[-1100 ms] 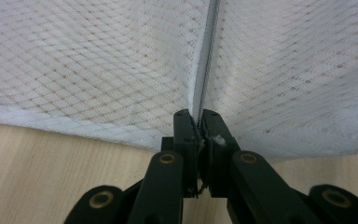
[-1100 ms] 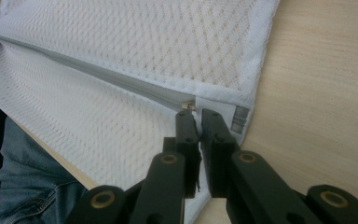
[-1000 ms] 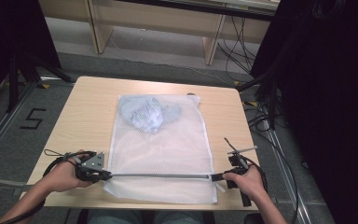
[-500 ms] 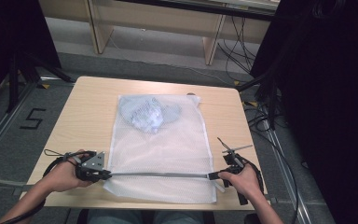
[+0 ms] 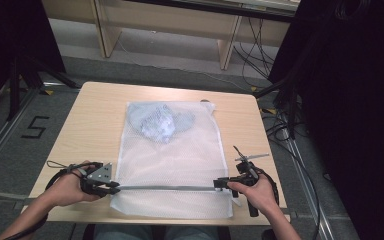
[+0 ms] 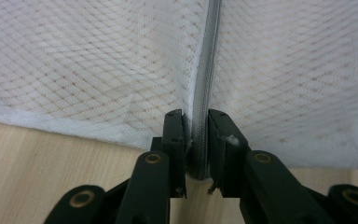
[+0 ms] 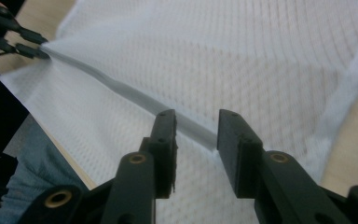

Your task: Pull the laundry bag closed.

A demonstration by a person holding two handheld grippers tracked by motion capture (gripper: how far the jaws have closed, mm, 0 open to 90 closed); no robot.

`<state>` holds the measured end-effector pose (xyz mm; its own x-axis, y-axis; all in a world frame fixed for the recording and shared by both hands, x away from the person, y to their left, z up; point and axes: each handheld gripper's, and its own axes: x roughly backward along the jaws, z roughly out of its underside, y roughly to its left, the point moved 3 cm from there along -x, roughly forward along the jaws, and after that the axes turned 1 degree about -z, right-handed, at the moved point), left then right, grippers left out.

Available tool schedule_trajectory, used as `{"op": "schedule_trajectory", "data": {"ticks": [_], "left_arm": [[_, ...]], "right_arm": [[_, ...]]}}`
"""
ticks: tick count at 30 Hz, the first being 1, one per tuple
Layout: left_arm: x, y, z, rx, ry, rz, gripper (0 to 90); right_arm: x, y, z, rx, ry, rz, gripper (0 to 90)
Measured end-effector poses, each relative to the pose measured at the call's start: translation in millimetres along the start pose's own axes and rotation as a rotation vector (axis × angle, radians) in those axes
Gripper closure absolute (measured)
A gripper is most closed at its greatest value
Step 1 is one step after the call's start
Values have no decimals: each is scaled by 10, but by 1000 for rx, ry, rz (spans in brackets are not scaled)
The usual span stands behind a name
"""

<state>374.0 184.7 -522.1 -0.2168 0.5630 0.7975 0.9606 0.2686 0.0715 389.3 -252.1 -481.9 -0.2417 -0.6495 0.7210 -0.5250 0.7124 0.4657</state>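
- On the light wooden table [image 5: 95, 120], a white mesh laundry bag [image 5: 180, 165] lies flat, its long side running away from the person and its near edge close to the table's front edge.
- The mesh is fine and see-through, with a diamond weave through which the wood shows faintly; the edges carry a thicker white hem.
- A grey zipper [image 5: 165, 188] crosses the bag from side to side near its front end, drawn into a straight, taut-looking ridge.
- Inside the bag at its far end sits a crumpled pale blue garment [image 5: 157, 120], visible through the mesh.
- The left gripper [image 6: 196, 140] is at the zipper's left end; its jaws have just been opening a little, and they stand narrow with the grey zipper tape between them. The pads look to be at the tape's sides, but whether they press on it I cannot tell.
- The right gripper [image 7: 196, 140] is at the zipper's right end, near the bag's right hem; its jaws have just been opening and now stand wide, with the zipper's end lying in the gap, clear of both pads.
- In the right gripper view, the zipper runs off toward the left gripper at the top left corner.
- In the high view, each gripper is held in a hand at the table's front edge.
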Motion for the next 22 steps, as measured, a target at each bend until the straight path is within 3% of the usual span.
{"op": "schedule_trajectory", "data": {"ticks": [3, 4, 7, 10, 11, 12, 13, 14, 15, 16, 17, 19, 20, 21, 22], "left_arm": [[34, -12, -11, 11, -13, -5, 708], [42, -19, -15, 32, -26, -9, 682], [81, -5, -22, 61, -39, -29, 577], [121, -2, -55, 122, -73, -47, 473], [122, -17, -78, 161, -96, -63, 438], [122, -17, -78, 161, -96, -63, 406], [145, -23, -110, 184, -108, -90, 377], [145, -23, -110, 184, -108, -90, 365], [178, -45, -115, 202, -102, -129, 352], [193, -104, -108, 239, -109, -149, 342], [220, -135, -96, 233, -112, -176, 335], [259, -183, -68, 248, -122, -184, 330], [265, -215, -55, 265, -138, -175, 328], [278, -209, -40, 228, -129, -166, 330], [278, -209, -40, 228, -129, -166, 335]], "right_arm": [[19, 0, -48, 27, -56, 39, 634], [21, -15, -59, 31, -66, 29, 628], [35, -90, -66, 39, -83, 99, 612], [50, -158, -73, 79, -89, 163, 595], [54, -172, -79, 94, -94, 174, 593], [54, -172, -79, 94, -94, 174, 593], [76, -176, -90, 89, -121, 185, 580], [76, -176, -90, 89, -121, 185, 580], [73, -197, -108, 91, -182, 191, 573], [99, -208, -103, 95, -162, 196, 573], [119, -227, -99, 84, -142, 221, 570], [115, -254, -98, 80, -174, 220, 566], [146, -261, -86, 63, -139, 211, 566], [141, -287, -90, 82, -157, 221, 563], [148, -290, -84, 72, -159, 237, 561]]}}
